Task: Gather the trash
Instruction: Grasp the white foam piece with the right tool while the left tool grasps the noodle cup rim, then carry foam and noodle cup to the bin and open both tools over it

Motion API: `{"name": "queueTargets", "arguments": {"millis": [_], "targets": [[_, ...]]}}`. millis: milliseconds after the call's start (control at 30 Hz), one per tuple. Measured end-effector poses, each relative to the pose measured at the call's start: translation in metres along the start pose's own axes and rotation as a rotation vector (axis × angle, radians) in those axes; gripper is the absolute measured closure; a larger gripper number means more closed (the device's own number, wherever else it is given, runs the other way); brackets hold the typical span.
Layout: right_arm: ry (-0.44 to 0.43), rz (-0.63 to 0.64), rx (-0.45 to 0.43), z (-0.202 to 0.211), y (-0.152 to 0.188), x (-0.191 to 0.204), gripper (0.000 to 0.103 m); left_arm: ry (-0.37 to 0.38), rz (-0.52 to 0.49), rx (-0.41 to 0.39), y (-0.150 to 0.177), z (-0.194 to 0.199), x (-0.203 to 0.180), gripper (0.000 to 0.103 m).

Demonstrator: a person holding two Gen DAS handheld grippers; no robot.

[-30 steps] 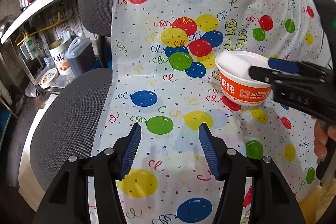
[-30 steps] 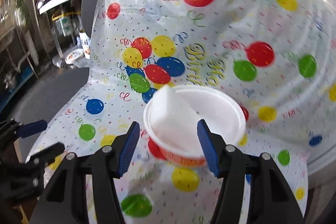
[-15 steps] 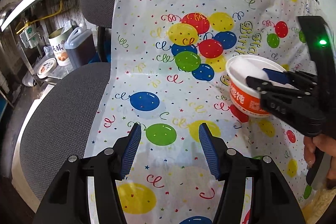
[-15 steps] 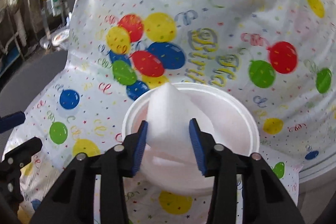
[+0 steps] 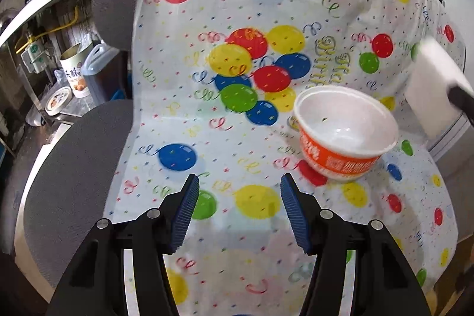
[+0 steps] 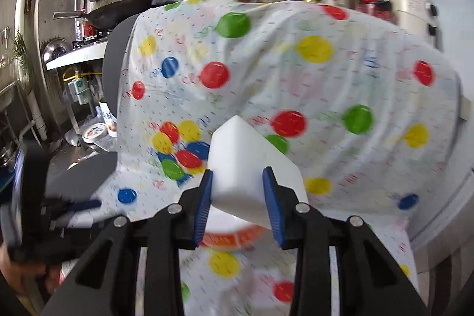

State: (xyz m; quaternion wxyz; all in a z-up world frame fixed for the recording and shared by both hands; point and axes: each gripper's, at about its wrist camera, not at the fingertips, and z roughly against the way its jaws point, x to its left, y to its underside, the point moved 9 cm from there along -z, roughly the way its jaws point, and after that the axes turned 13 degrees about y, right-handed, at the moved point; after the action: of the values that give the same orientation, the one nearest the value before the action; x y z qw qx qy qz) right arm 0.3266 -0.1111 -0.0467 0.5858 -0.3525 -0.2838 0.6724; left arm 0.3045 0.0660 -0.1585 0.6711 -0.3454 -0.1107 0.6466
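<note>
Your right tongs [image 6: 237,197] clamped on the white foam block [image 6: 251,168], held above the orange paper bowl [image 5: 343,135], your left tongs [image 5: 237,206] spread wide, holding nothing, over the balloon-print cloth [image 5: 237,19].

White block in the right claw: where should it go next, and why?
Probably carry it away to wherever the trash goes; no bin shows in either view. The right claw is shut on the white foam block, lifted clear of the orange bowl, which now sits empty on the balloon cloth. The left claw is open and holds nothing.
</note>
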Motion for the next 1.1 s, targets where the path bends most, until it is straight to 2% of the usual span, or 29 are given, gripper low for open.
{"name": "queueTargets", "arguments": {"millis": [267,400,567,733,767,867,1033,1100], "targets": [[0.058,-0.022,0.018,0.039,0.066,-0.047,0.069,0.046,0.025,-0.063,-0.042,-0.030,-0.034,0.046],[0.095,-0.039,0.034,0.043,0.091,-0.065,0.069,0.053,0.038,-0.049,-0.053,-0.053,-0.044,0.047],[0.097,-0.101,0.076,0.036,0.115,-0.082,0.068,0.064,0.079,0.003,-0.058,-0.085,-0.041,0.070],[0.092,-0.132,0.104,0.033,0.128,-0.094,0.068,0.129,0.132,0.059,-0.053,-0.106,-0.041,0.087],[0.093,-0.135,0.104,0.034,0.128,-0.095,0.068,0.135,0.132,0.061,-0.052,-0.106,-0.043,0.093],[0.095,-0.151,0.095,0.041,0.129,-0.099,0.068,0.156,0.140,0.027,-0.050,-0.096,-0.047,0.096],[0.091,-0.191,0.076,0.063,0.128,-0.108,0.068,0.229,0.082,-0.040,-0.045,-0.050,-0.079,0.099],[0.087,-0.213,0.074,0.071,0.129,-0.112,0.068,0.237,0.047,-0.053,-0.037,-0.034,-0.094,0.099]]}}
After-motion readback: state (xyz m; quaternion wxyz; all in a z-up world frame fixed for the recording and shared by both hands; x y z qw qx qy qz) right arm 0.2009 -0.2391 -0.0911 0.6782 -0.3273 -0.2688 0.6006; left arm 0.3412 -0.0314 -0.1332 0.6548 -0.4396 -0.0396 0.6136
